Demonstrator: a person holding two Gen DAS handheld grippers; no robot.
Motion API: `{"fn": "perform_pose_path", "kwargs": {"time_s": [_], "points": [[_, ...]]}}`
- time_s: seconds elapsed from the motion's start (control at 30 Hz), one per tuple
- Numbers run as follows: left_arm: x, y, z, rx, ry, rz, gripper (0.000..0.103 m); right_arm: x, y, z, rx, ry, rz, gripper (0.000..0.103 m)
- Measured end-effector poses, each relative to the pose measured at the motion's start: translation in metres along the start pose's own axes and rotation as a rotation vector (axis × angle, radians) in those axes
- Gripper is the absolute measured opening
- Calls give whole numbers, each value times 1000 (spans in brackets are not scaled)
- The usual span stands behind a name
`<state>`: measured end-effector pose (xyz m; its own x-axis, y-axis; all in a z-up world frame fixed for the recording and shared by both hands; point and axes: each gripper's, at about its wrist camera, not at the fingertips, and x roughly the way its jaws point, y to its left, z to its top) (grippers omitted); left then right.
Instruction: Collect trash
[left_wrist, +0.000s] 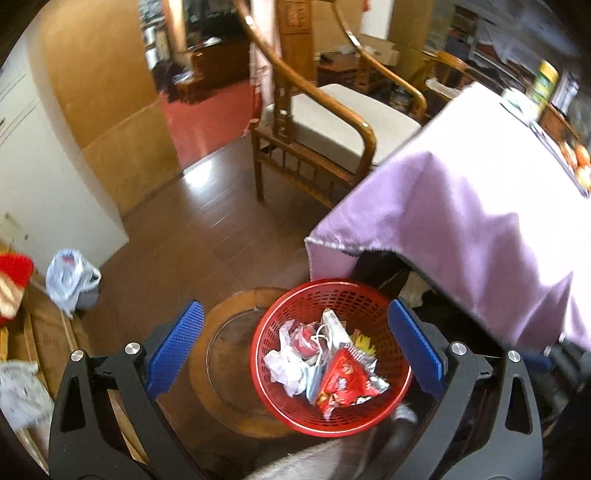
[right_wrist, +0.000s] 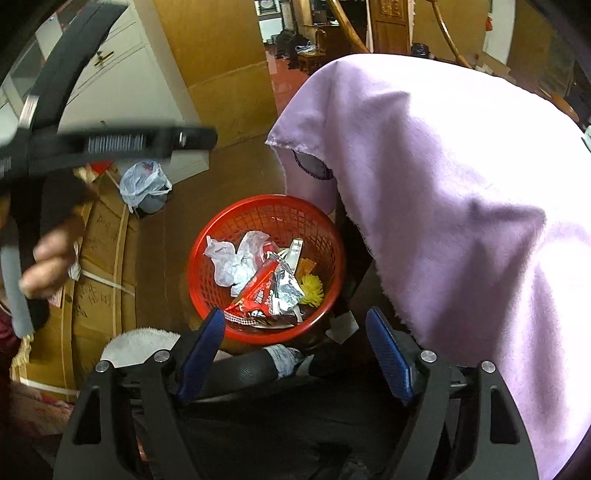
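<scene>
1. The red basket (left_wrist: 373, 302) stood on the floor beside the corner of the worktop draped in a lilac cloth (left_wrist: 461, 206), partly over a round wooden piece (left_wrist: 221, 354). It held the collected trash: a red snack wrapper (left_wrist: 343, 380), crumpled white plastic (left_wrist: 282, 363) and a yellow scrap (left_wrist: 364, 343).

2. The left hand-held gripper (left_wrist: 295, 347) hung above the basket with its blue pads spread wide and nothing between them.

3. The right hand-held gripper (right_wrist: 295, 354) was also above the basket's near rim, its jaws wide apart and empty; no wrapper touched either pad.

4. The trash looked light, thin and crushable. The foil-lined wrapper was probably slick, so a pinch on a folded edge or crumpled ridge would likely hold better than one on a flat face. The white plastic would give under the pads and could be taken anywhere on its bulk.

5. The basket itself appeared to be a light, slightly springy lattice; its rim seemed the natural place to take hold.

6. The basket's bottom lay hidden under the heap, so any smaller scraps there could not be made out. The right view's near rim was cut off by the gripper body and a dark shoe (right_wrist: 258, 365). A hand (right_wrist: 48, 266) at that view's left edge was blurred. Whether a tied plastic bag (left_wrist: 72, 277) by the cabinet counted as trash could not be told.
</scene>
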<state>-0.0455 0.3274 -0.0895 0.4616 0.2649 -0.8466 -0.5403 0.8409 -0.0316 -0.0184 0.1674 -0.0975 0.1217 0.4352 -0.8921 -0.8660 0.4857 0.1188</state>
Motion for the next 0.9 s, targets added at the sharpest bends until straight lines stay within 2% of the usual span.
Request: {"fn": "perform_pose_path", "kwargs": {"time_s": [0.13, 0.3, 0.37, 0.47, 0.6, 0.67, 0.73, 0.9], "points": [[-11, -1, 5, -64, 9, 39, 96, -3, -4, -3, -33, -3, 35, 77], [-36, -4, -6, -131, 2, 170, 96, -11, -3, -9, -95, -17, 96, 81], [-43, -2, -16, -169, 6, 202, 96, -16, -2, -13, -120, -26, 120, 83], [-53, 7, -38, -275, 3, 218, 96, -21, -5, -16, -135, -30, 147, 84], [-55, 19, -71, -428, -24, 197, 96, -24, -8, -14, -129, -19, 159, 84], [-43, 19, -77, -413, 15, 170, 96, -19, -5, -14, -130, -13, 150, 84], [-34, 19, -75, -361, 41, 183, 96, -14, -2, -13, -129, -3, 136, 84], [-23, 20, -76, -240, -9, 284, 96, -3, 6, -2, -91, 13, 90, 84]]}}
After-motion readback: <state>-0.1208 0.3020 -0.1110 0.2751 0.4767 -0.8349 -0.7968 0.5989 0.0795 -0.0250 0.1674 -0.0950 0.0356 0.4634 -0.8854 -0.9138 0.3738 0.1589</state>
